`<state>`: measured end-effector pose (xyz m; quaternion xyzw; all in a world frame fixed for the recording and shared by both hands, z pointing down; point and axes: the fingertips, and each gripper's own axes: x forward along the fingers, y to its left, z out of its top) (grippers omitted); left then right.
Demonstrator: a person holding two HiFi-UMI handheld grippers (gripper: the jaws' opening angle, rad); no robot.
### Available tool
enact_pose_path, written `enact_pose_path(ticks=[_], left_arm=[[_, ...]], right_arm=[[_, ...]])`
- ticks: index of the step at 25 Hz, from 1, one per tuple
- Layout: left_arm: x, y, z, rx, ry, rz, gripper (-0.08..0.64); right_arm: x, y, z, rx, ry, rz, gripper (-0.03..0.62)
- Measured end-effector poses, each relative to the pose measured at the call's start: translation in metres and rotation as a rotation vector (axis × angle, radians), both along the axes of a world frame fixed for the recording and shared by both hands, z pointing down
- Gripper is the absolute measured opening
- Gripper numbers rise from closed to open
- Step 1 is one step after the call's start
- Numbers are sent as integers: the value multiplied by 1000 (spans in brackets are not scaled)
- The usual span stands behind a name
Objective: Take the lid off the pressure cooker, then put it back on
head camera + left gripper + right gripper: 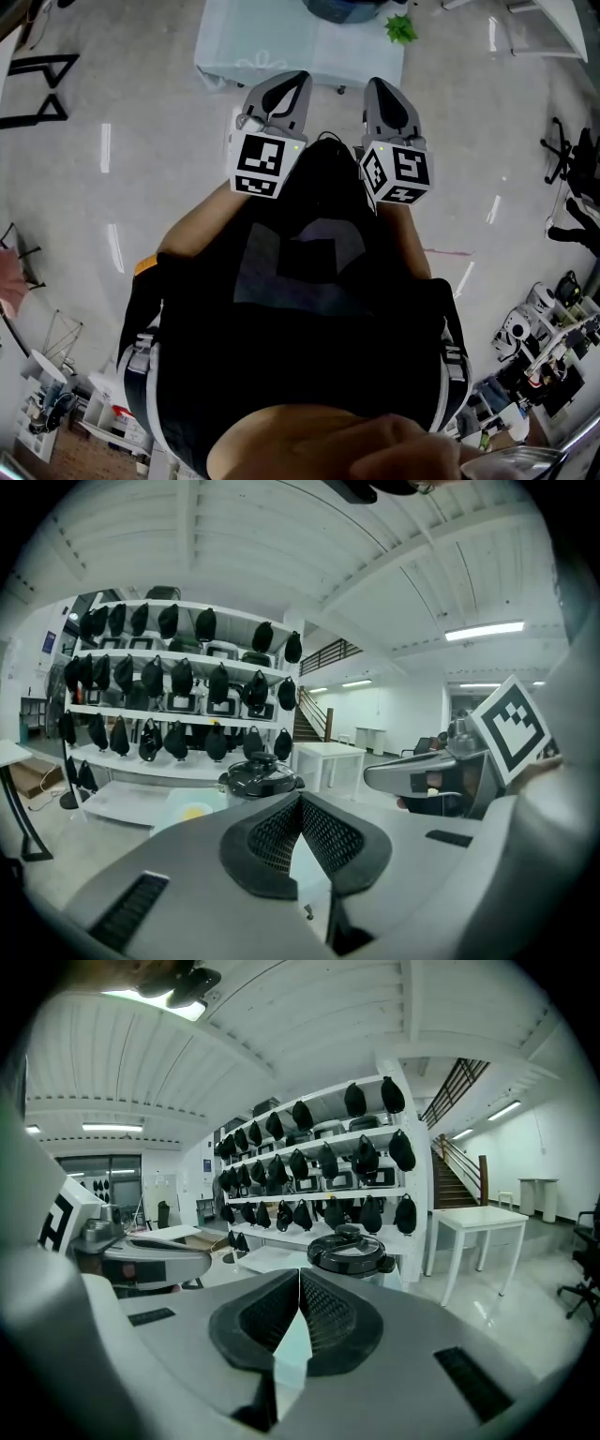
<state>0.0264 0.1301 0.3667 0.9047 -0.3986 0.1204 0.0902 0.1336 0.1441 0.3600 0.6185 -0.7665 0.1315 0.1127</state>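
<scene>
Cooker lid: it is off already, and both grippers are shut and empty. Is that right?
No: the lid is on, not off, as the right gripper view shows. The left gripper and right gripper are shut and empty.

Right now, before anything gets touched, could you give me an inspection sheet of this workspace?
Surface: pale blue table, ahead of both grippers.
Job's things: pressure cooker on the table, black lid on it.
Clutter: small green plant on the table.
Grippers: left gripper and right gripper both shut, empty, apart from the cooker.
Cables: nothing seen.
Surroundings: shelves of black items, white table, staircase, glossy floor.
</scene>
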Motion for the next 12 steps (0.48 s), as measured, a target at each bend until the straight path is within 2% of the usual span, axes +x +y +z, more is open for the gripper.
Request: enact_pose_path(ticks=[7, 12], left_arm=[[-14, -13, -3, 5, 10, -15, 8], [-17, -32, 5, -5, -7, -39, 6]], right_arm=[[-15, -11, 0, -3, 7, -12, 14], [-10, -33, 14, -24, -5, -18, 15]])
